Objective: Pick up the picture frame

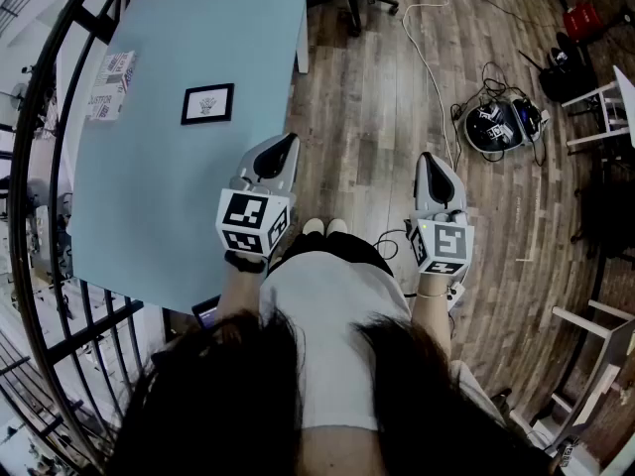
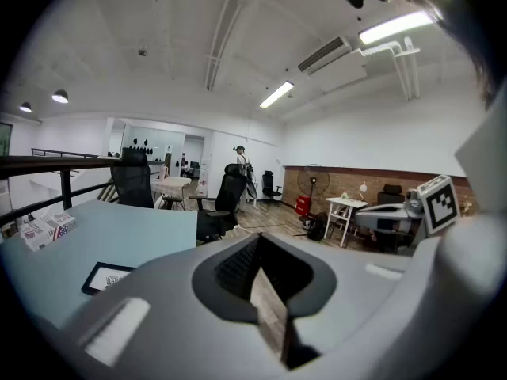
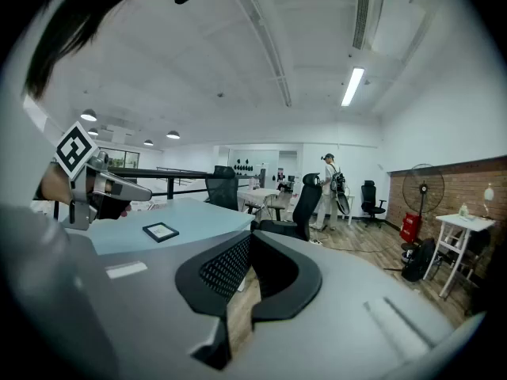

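The picture frame (image 1: 207,104), black-edged with a white print, lies flat on the pale blue table (image 1: 169,186). It also shows in the left gripper view as the picture frame (image 2: 107,277) and in the right gripper view as the picture frame (image 3: 161,231). My left gripper (image 1: 287,143) hovers over the table's right edge, short of the frame, its jaws shut and empty. Its tips meet at the left gripper (image 2: 255,240). My right gripper (image 1: 429,159) hangs over the wooden floor, well right of the table, shut on nothing, with the tips joined at the right gripper (image 3: 249,240).
Small printed boxes (image 1: 111,85) sit at the table's far left. A black railing (image 1: 40,117) curves along the left side. A dark helmet-like thing (image 1: 493,125) and cables lie on the floor to the right. Office chairs (image 2: 230,196) stand beyond the table, and a person (image 3: 329,188) farther off.
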Available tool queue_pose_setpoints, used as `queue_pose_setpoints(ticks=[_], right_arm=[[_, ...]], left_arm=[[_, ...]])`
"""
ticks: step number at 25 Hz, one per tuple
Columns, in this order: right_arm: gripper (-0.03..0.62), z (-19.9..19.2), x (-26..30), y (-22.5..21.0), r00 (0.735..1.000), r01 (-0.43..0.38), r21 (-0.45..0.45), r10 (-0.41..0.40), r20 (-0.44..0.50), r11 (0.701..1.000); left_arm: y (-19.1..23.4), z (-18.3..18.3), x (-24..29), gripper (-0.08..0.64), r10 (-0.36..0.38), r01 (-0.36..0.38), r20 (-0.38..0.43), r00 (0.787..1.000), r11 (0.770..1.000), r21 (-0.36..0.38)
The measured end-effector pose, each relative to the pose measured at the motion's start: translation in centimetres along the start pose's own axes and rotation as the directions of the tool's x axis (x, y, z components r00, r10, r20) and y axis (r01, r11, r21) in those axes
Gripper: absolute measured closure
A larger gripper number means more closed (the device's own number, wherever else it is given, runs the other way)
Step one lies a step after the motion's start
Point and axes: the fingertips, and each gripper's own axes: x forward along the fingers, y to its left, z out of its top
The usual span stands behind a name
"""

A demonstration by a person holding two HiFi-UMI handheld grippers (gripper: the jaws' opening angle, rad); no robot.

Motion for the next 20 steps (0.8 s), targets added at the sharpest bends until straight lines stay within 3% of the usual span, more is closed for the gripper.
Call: queue_pose_setpoints(ticks=[6, 17, 20], right_arm=[[0.589, -0.6, -0.5, -2.1, 1.0, 0.008, 0.04, -0.008, 0.004, 0.999], [0.584, -0.9, 1.5, -2.8, 0.998, -0.062, 0.071, 0.062, 0.004, 0.996], [0.549, -1.0, 3.6, -3.4, 0.997, -0.077, 0.085, 0.077, -0.002, 0.993]], left_arm=[[-0.9, -0.2, 1.3, 0.503, 0.006, -0.006, 0.004, 1.0, 1.0, 0.0], [0.5, -0.1, 2.3, 0.503, 0.07, -0.069, 0.009, 0.998, 0.997, -0.039], [1.8, 0.0, 3.7, 0.502, 0.083, -0.082, 0.01, 0.997, 0.996, -0.047]])
